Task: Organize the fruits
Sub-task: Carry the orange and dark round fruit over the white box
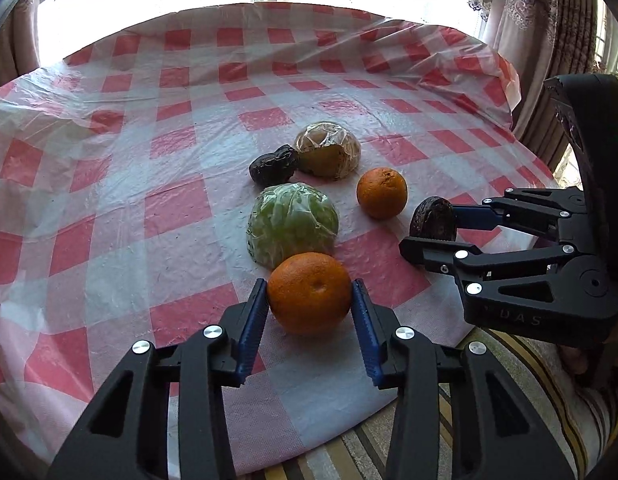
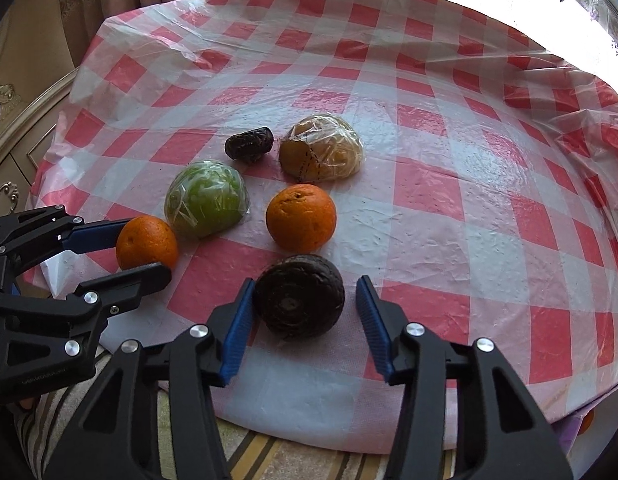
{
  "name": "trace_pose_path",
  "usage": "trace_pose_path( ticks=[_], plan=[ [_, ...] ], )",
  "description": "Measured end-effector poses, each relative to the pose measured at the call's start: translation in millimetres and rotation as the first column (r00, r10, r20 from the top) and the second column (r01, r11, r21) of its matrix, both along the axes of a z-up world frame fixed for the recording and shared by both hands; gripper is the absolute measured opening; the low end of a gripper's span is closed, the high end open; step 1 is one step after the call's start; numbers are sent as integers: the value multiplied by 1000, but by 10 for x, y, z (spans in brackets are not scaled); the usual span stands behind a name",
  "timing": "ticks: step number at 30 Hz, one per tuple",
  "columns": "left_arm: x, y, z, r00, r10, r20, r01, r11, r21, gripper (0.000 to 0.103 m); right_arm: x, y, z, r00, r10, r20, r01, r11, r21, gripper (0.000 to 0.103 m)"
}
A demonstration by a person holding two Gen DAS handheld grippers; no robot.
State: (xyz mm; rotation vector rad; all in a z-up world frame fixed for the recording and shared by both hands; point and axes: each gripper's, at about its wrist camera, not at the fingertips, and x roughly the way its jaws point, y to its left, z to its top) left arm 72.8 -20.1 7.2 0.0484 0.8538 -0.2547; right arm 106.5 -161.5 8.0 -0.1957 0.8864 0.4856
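Note:
My left gripper [image 1: 310,286] is shut on an orange [image 1: 309,293] near the table's front edge; both blue pads touch its sides. It also shows in the right wrist view [image 2: 146,243]. My right gripper [image 2: 305,286] is open around a dark wrinkled fruit [image 2: 300,295]; the left pad touches it, the right pad stands apart. That fruit shows in the left wrist view [image 1: 433,219]. A second orange [image 1: 381,193] [image 2: 301,217], a wrapped green half fruit [image 1: 291,223] [image 2: 205,204], a wrapped yellow half fruit [image 1: 328,149] [image 2: 321,148] and a second dark fruit [image 1: 273,169] [image 2: 249,145] lie behind.
The table [image 1: 189,208] carries a red and white checked plastic cloth [image 2: 469,220]. Curtains and a bright window stand behind it. A striped fabric [image 1: 489,360] lies below the front edge. A cream cabinet [image 2: 13,112] stands at the left.

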Motion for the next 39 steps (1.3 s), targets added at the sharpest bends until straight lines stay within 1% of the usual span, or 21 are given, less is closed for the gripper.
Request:
trace_pose_path(
  ticks=[12, 16, 23, 31, 39],
  plan=[
    [-49, 10, 69, 1000, 9, 22, -9, 1000, -7, 39, -41, -65, 1, 1000, -7, 9, 6, 999, 33, 41],
    [-78, -16, 105, 999, 16, 35, -17, 1000, 3, 39, -59, -120, 5, 1000, -15, 9, 14, 999, 49, 41],
    [-127, -78, 196, 998, 27, 56, -29, 999, 37, 39, -113, -241, 63, 999, -34, 27, 31, 996, 80, 41],
    [-188, -212, 303, 997, 22, 74, -29, 996, 86, 39, -202, -468, 187, 997, -64, 46, 57, 989, 137, 41],
    [-286, -444, 451, 995, -9, 98, -3, 992, 127, 39, -346, -777, 320, 992, -103, 67, 89, 978, 190, 41]
  ],
)
